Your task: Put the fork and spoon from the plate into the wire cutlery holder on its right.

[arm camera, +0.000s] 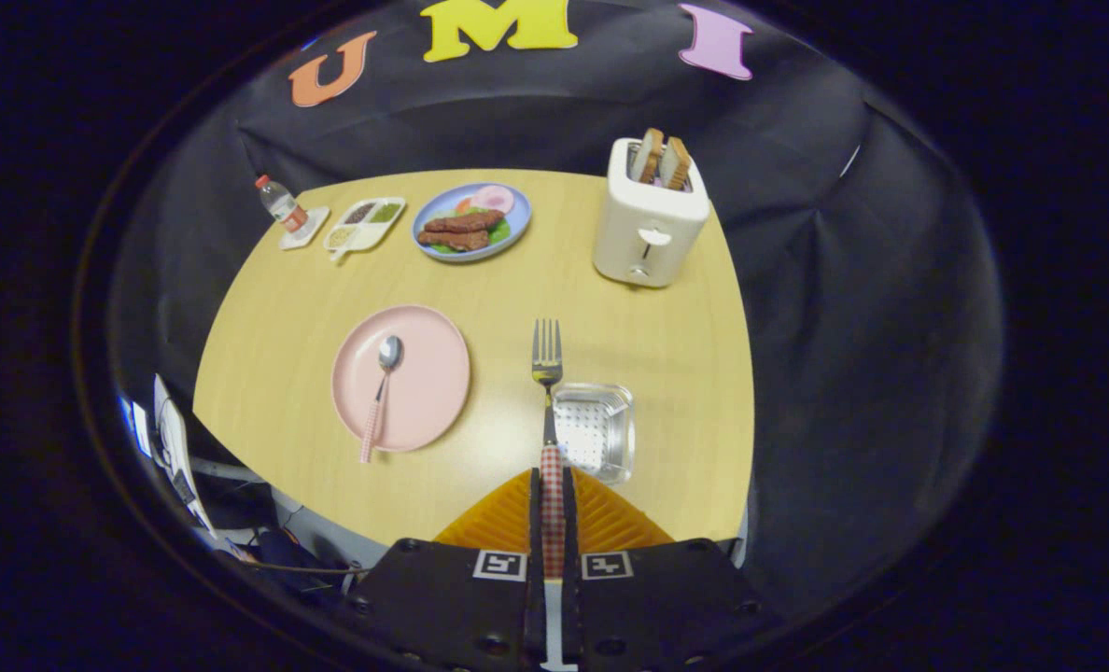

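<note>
The gripper point(552, 504) pinches the fork point(547, 373) by its checkered handle, tines forward, beside the wire cutlery holder point(595, 429); left of that holder the spoon point(382, 392) lies on the pink plate point(401, 377), the toaster point(648, 219) beyond.
</note>
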Available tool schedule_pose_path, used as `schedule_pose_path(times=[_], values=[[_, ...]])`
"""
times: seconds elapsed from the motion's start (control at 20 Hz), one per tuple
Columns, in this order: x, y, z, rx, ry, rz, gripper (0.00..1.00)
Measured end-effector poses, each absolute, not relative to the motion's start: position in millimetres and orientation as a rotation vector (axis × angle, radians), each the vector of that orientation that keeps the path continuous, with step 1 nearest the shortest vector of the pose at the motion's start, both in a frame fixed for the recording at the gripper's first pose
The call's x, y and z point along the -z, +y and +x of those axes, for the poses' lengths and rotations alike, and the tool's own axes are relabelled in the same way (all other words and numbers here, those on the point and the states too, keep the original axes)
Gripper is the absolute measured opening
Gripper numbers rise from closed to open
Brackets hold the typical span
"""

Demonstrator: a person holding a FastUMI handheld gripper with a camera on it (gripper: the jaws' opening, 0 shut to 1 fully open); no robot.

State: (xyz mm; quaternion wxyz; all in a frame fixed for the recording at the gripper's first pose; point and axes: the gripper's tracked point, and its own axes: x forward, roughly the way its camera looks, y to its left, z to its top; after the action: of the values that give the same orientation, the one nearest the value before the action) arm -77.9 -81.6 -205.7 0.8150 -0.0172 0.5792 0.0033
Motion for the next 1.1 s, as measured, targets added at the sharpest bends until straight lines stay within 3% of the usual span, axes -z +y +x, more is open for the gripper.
schedule_pose_path(times=[0.3, 0.6, 1.1], values=[[229, -102, -105, -0.029, 1.449, 0.013, 0.07], [246, -118, -94, 0.053, 1.649, 0.033, 0.07], [261, -101, -64, 0.052, 1.722, 0.122, 0.09]])
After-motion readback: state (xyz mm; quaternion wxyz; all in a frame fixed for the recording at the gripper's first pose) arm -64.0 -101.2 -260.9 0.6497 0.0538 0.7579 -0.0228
